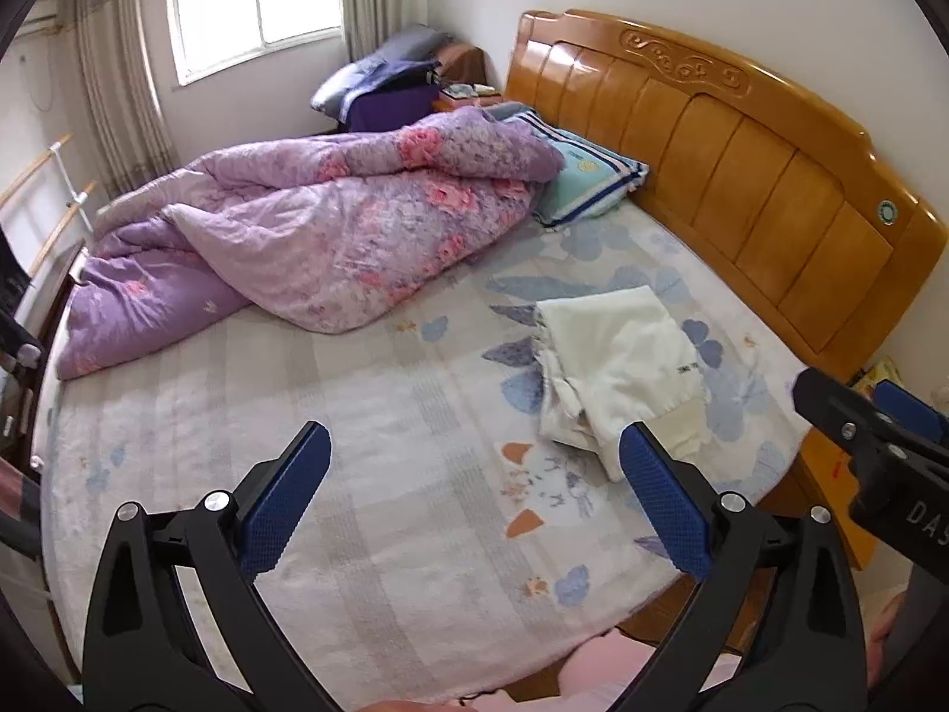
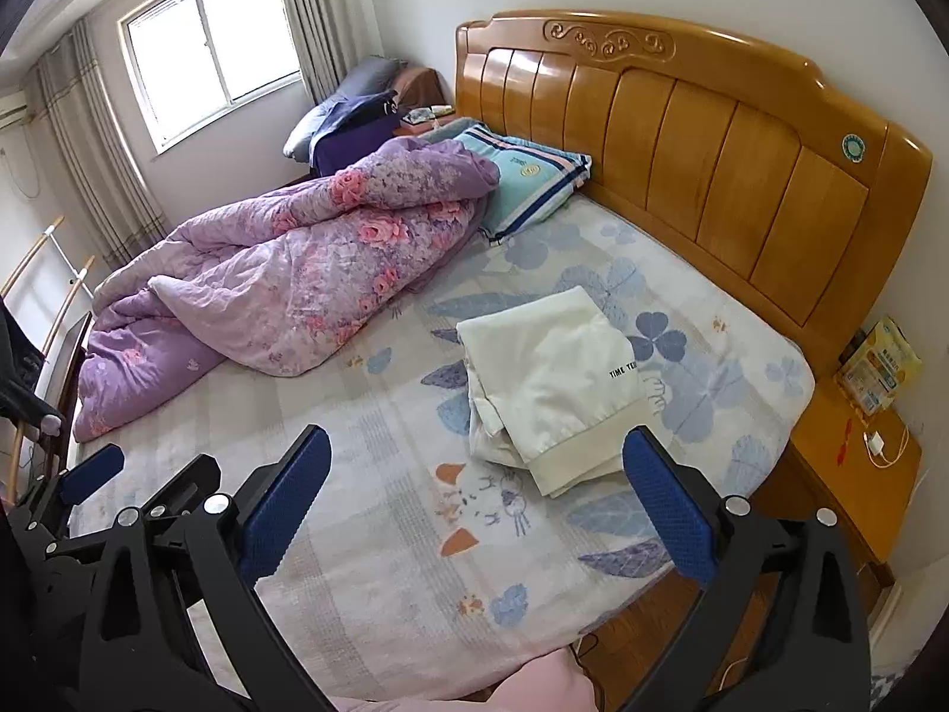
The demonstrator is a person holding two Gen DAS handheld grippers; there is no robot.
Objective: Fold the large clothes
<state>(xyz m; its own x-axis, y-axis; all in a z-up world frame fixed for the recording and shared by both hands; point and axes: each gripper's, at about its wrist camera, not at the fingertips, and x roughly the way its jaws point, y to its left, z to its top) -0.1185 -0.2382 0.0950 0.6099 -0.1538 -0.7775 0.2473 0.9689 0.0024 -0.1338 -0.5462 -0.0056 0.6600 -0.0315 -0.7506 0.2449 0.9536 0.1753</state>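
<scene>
- Low in the left wrist view, the left claw (image 1: 474, 498) stands wide apart, holding nothing, its blue pads (image 1: 284, 498) above the bed (image 1: 356, 474).
- Low in the right wrist view, the right claw (image 2: 477, 501) is likewise wide and empty over the bed's near edge; the left claw shows at that frame's lower left.
- Just beyond the right pad of each claw lies the garment (image 2: 551, 391), cream-white and folded into a rough rectangle, with small black lettering on it. It rests flat on the flowered sheet (image 2: 379, 534), right of centre, apart from both claws.
- Further off, centre left, a purple flowered quilt (image 2: 284, 285) lies crumpled in a heap across the bed.
- Beyond the quilt a striped teal pillow (image 2: 528, 178) lies against the wooden headboard (image 2: 712, 166), upper right.
- At far right a nightstand (image 2: 842, 463) carries a yellow packet (image 2: 878, 368) and a white charger (image 2: 872, 445).
- At upper left, a window (image 2: 207, 53) with curtains.
</scene>
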